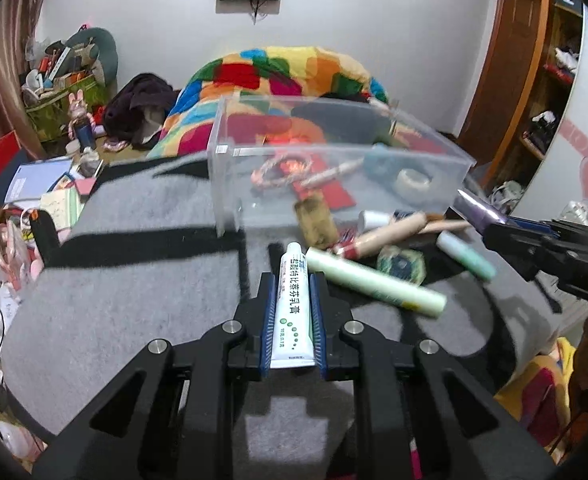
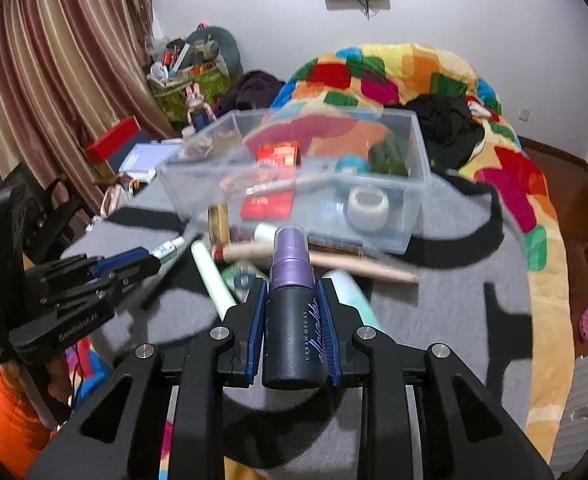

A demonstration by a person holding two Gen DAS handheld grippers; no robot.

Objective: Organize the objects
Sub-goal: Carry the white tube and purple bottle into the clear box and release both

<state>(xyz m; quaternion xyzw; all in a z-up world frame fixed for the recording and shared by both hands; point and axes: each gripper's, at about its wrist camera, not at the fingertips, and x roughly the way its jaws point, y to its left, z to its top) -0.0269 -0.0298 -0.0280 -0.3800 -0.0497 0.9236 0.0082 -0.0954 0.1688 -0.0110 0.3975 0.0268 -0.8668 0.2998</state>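
Both hand-held grippers loaded, pile in the way

Ointment tube [image 1: 291, 307] is clamped by the left hand-held gripper [image 1: 292, 280], spray bottle [image 2: 294, 312] by the right hand-held gripper [image 2: 293, 288]; scattered tubes [image 1: 374, 282] are seen ahead, before the clear bin [image 1: 334, 152].

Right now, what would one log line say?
left hand-held gripper: shut on tube | right hand-held gripper: shut on spray bottle | clear box: part-filled

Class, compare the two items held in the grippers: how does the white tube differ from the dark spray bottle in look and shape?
The white tube in the left gripper is flat and pale, with green print; the spray bottle in the right gripper is round and black. The tube ends in a small white cap; the bottle has a clear purple cap. Both are clamped between blue pads, pointing toward the clear box.
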